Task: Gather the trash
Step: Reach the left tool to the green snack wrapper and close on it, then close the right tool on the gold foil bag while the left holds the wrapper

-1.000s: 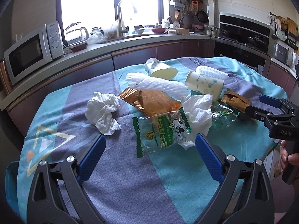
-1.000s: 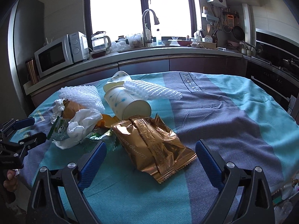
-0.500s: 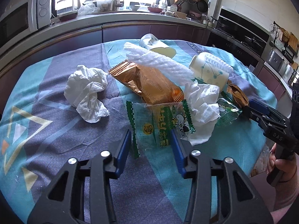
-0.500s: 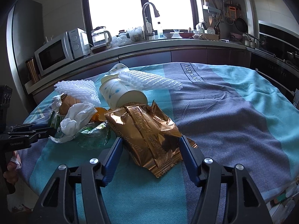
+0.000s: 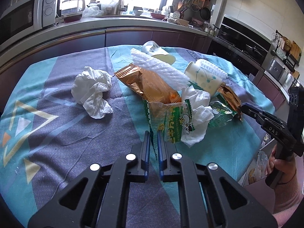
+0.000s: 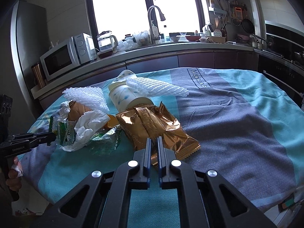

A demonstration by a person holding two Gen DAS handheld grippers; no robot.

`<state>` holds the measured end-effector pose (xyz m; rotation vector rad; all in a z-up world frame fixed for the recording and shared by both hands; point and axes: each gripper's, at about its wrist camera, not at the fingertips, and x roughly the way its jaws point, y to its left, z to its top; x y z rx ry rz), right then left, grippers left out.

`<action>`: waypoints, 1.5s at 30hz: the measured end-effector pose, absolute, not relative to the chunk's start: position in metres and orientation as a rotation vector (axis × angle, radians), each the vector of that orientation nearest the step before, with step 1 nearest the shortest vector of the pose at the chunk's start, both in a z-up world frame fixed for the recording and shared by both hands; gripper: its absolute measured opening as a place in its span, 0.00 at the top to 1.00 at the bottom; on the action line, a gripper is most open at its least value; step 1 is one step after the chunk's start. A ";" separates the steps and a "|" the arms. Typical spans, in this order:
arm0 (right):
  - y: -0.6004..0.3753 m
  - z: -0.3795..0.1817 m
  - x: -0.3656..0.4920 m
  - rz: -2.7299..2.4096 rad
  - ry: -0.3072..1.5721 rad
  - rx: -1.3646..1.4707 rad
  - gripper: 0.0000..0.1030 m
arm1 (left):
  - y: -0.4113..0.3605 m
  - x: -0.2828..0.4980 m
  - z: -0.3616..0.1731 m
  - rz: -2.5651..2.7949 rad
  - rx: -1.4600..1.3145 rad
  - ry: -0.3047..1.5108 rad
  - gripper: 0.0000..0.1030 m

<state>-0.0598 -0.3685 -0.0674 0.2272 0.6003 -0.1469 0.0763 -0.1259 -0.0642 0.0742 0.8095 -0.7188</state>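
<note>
My left gripper [image 5: 153, 133] is shut on the near edge of a clear green-and-yellow snack wrapper [image 5: 171, 119], which lies on the tablecloth against a crumpled white tissue [image 5: 197, 110]. My right gripper [image 6: 153, 140] is shut on the near edge of a gold foil snack bag [image 6: 155, 127]. The right gripper also shows at the right of the left wrist view [image 5: 245, 108], and the left gripper at the left of the right wrist view [image 6: 53, 137]. Another gold bag [image 5: 148, 83], white foam nets [image 5: 161, 68] and two tipped paper cups [image 5: 203, 77] lie in the pile.
A separate crumpled tissue [image 5: 93, 91] lies left of the pile. The round table has a teal and grey cloth [image 6: 237, 123]. A kitchen counter with a microwave [image 6: 66, 57] and kettle [image 6: 105, 41] runs behind. An oven [image 5: 245, 47] stands at the right.
Both grippers have closed from wide open: the left onto the green snack wrapper, the right onto the gold foil bag. Both moved forward toward the pile.
</note>
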 end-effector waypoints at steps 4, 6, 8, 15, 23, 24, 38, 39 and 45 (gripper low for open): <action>-0.365 -0.061 -0.062 -0.133 0.582 0.227 0.97 | -0.114 0.073 -0.057 -0.719 0.045 0.790 0.94; -0.364 -0.058 -0.063 -0.139 0.579 0.218 0.97 | -0.107 0.071 -0.053 -0.719 0.028 0.782 0.94; -0.366 -0.057 -0.061 -0.155 0.574 0.224 0.88 | -0.101 0.069 -0.051 -0.712 0.020 0.773 0.94; -0.364 -0.062 -0.053 -0.181 0.614 0.161 0.33 | -0.089 0.068 -0.049 -0.696 0.001 0.768 0.94; -0.349 -0.074 -0.040 -0.233 0.671 -0.004 0.37 | -0.093 0.067 -0.055 -0.696 0.005 0.774 0.94; -0.350 -0.075 -0.039 -0.231 0.680 -0.005 0.48 | -0.093 0.067 -0.055 -0.695 0.004 0.775 0.94; -0.354 -0.051 -0.058 -0.209 0.582 0.059 0.96 | -0.075 0.061 -0.051 -0.682 -0.017 0.748 0.94; -0.351 -0.046 -0.059 -0.203 0.572 0.057 0.96 | -0.072 0.060 -0.049 -0.680 -0.022 0.743 0.94; -0.321 -0.018 -0.063 -0.120 0.511 0.028 0.97 | -0.043 0.054 -0.038 -0.659 -0.055 0.709 0.94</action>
